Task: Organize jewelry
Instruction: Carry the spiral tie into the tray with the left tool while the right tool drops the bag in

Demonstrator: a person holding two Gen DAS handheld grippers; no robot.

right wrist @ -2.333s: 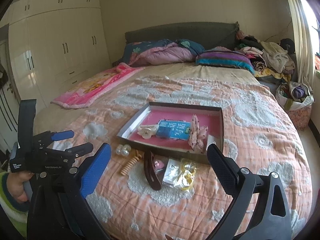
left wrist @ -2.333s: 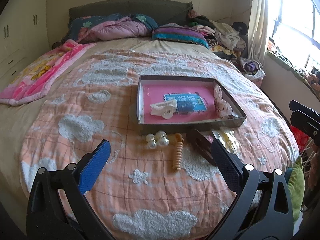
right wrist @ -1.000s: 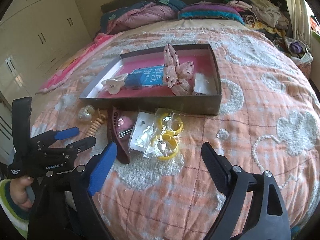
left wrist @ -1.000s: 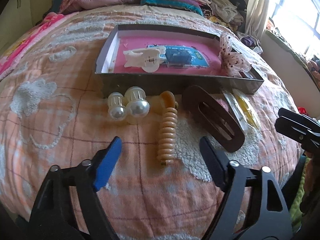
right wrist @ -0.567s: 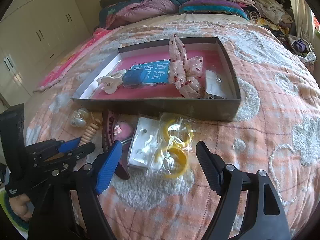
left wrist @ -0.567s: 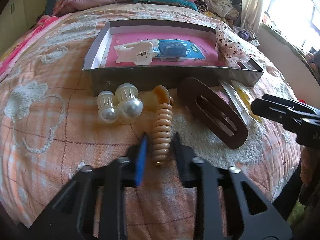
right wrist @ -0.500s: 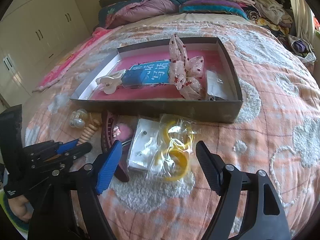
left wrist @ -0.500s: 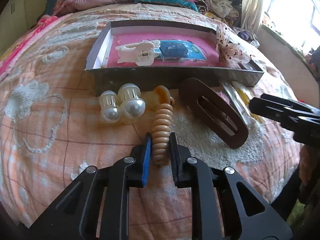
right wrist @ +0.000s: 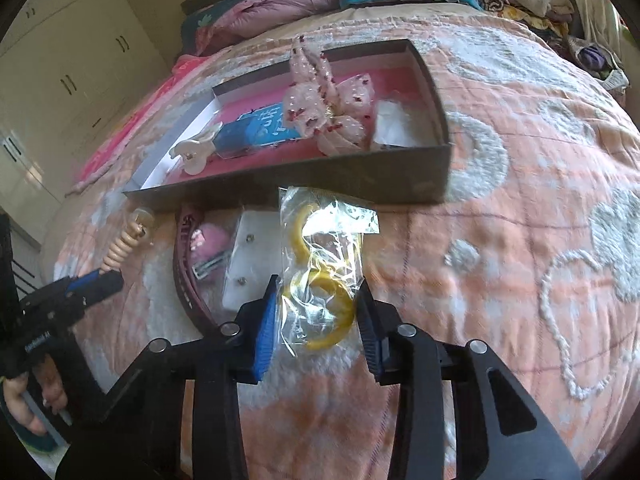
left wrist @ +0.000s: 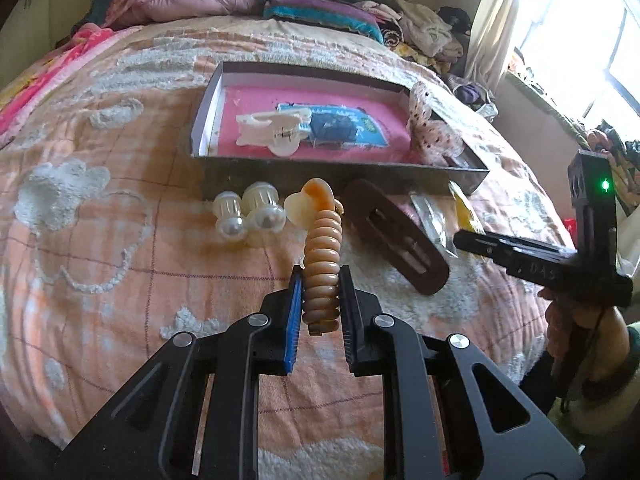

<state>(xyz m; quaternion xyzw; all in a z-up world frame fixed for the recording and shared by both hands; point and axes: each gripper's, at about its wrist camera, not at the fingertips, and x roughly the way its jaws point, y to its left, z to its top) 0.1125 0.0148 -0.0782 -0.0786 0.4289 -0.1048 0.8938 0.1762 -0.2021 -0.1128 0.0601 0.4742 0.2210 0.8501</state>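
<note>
Lately changed, item one: my left gripper (left wrist: 320,292), wide a second ago, has shut on the near end of the ribbed amber hair clip (left wrist: 322,252); pads press both sides; clip lies on the bedspread (left wrist: 120,280) at 12 o'clock from me, just short of the box (left wrist: 328,172).
Item two: my right gripper (right wrist: 316,312) is closing; its jaws stand narrow around the clear bag of yellow hoops (right wrist: 320,268), pads seemingly touching the plastic; bag lies at 6 o'clock of the box wall, beside a white earring card (right wrist: 248,260) and brown barrette (right wrist: 184,280).
Meaning, as I judge: both pieces are secured for lifting; neither has yet left the bedspread.
Pose: both hands pitch steeply downward, left at 9 o'clock of right; box already holds cream claw clip (left wrist: 272,132), blue packet (left wrist: 336,126), dotted bow (right wrist: 328,108).
</note>
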